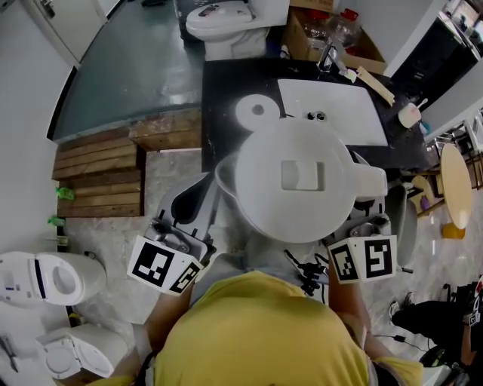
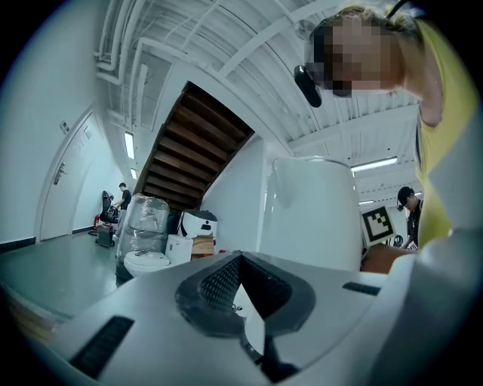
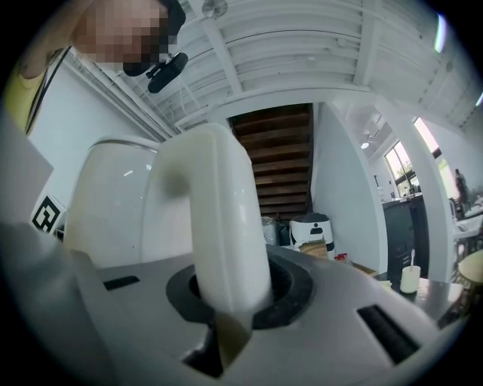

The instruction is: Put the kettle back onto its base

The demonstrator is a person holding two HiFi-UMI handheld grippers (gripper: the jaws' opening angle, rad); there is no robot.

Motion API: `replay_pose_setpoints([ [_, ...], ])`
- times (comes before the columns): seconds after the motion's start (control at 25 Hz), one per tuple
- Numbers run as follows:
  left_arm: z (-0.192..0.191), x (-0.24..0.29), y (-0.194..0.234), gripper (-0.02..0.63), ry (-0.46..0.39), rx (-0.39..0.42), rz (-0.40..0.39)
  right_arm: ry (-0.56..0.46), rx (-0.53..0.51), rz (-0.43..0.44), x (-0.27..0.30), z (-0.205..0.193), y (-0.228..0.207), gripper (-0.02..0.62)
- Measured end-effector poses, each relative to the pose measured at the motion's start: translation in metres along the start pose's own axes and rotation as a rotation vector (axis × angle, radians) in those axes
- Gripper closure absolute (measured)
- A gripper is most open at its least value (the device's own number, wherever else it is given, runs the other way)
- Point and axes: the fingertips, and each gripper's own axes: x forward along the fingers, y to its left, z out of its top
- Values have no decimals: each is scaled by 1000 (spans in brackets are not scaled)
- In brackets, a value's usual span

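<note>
In the head view the white kettle (image 1: 298, 181) hangs in the air just in front of the black counter (image 1: 223, 87), lid up, spout to the left and handle to the right. Its round white base (image 1: 258, 111) lies on the counter beyond it, left of the sink. My right gripper (image 1: 367, 205) is shut on the kettle's handle (image 3: 223, 219), which stands upright between the jaws. My left gripper (image 1: 195, 200) sits beside the spout with its jaws together and nothing between them. In the left gripper view the kettle body (image 2: 313, 211) rises just past that gripper (image 2: 240, 260), to the right.
A white sink basin (image 1: 336, 111) with a faucet (image 1: 328, 56) takes up the counter's right half, and a small cup (image 1: 409, 114) stands at its right end. A toilet (image 1: 225, 21) and a cardboard box (image 1: 321, 34) are behind. A wooden pallet (image 1: 98, 177) and more toilets (image 1: 53, 277) are on the left.
</note>
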Motion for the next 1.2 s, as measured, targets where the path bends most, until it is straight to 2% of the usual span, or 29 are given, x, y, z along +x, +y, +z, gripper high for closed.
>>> replay_pose_setpoints([
  [0.32,1,20,20,607,7,-13,0,12,6,-5,31,-4,-8,540],
  [1.2,8,144,76,607,-20,-2,51,-13,13,67,164,-22,-79,540],
])
